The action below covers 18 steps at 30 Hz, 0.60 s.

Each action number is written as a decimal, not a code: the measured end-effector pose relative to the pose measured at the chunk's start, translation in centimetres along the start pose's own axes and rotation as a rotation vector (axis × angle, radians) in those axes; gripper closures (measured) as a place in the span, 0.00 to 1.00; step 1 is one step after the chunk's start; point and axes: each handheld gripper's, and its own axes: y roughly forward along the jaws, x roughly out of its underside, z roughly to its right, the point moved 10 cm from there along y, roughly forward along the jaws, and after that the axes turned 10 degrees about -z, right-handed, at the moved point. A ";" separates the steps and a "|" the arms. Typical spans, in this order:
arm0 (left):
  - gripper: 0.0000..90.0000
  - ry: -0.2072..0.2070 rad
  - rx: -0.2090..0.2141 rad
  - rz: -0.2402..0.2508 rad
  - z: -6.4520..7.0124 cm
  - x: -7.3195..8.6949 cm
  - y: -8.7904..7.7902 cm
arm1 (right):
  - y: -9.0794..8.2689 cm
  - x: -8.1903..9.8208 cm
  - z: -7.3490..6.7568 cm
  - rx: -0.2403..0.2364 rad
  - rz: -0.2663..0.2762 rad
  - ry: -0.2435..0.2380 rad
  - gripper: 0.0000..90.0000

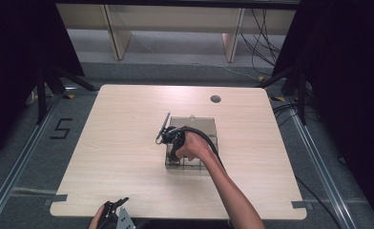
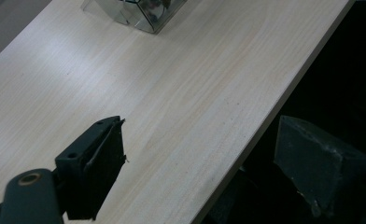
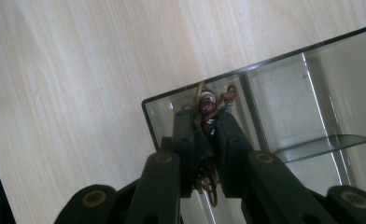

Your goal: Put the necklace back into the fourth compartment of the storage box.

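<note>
right gripper holding beaded piece over organiser box

i see a small beaded piece on brown cord [image 3: 207, 105] clamped between the jaws of the right gripper [image 3: 204, 122], with loops of cord hanging down between them. it sits over the corner compartment of the clear smoked organiser box [image 3: 312, 88]. in the high view i read the box [image 1: 202, 125] near the middle of the wooden table [image 1: 118, 152], with the right gripper [image 1: 172, 138] above its left side. the left gripper [image 2: 204, 154] rests at the table's near edge, its jaws wide apart and nothing between them.
</note>
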 end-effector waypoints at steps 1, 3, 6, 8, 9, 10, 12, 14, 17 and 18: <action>0.17 0.000 0.000 -0.001 0.0 0.0 0.0 | 0.2 0.0 0.1 0.000 -0.001 -0.008 0.89; 0.17 0.002 -0.007 0.003 -0.2 -0.1 0.0 | 0.4 0.0 0.3 -0.001 0.002 -0.016 0.89; 0.17 0.008 -0.010 0.001 -0.2 0.0 0.0 | 0.7 0.0 0.5 -0.003 -0.005 -0.018 0.89; 0.17 -0.007 -0.004 0.009 -0.1 -0.1 0.0 | 0.9 0.0 0.4 -0.007 -0.014 -0.015 0.89; 0.17 -0.015 0.011 0.016 0.1 -0.2 0.1 | 1.0 0.0 0.4 -0.008 -0.013 -0.004 0.88; 0.17 -0.007 -0.003 0.008 -0.1 -0.1 -0.1 | 1.1 0.0 0.3 -0.016 -0.011 -0.005 0.88; 0.17 -0.006 -0.002 0.005 -0.1 0.0 -0.1 | 1.1 0.0 0.3 -0.009 -0.016 0.022 0.86; 0.17 -0.007 -0.003 0.010 -0.1 -0.1 0.0 | 0.9 0.0 0.7 -0.007 0.001 0.005 0.84; 0.17 0.004 -0.009 0.001 -0.2 0.0 0.0 | 0.0 0.1 0.9 -0.003 0.032 0.034 0.81; 0.17 0.015 -0.018 -0.005 -0.3 0.0 0.0 | 0.0 0.1 0.9 -0.003 0.032 0.034 0.81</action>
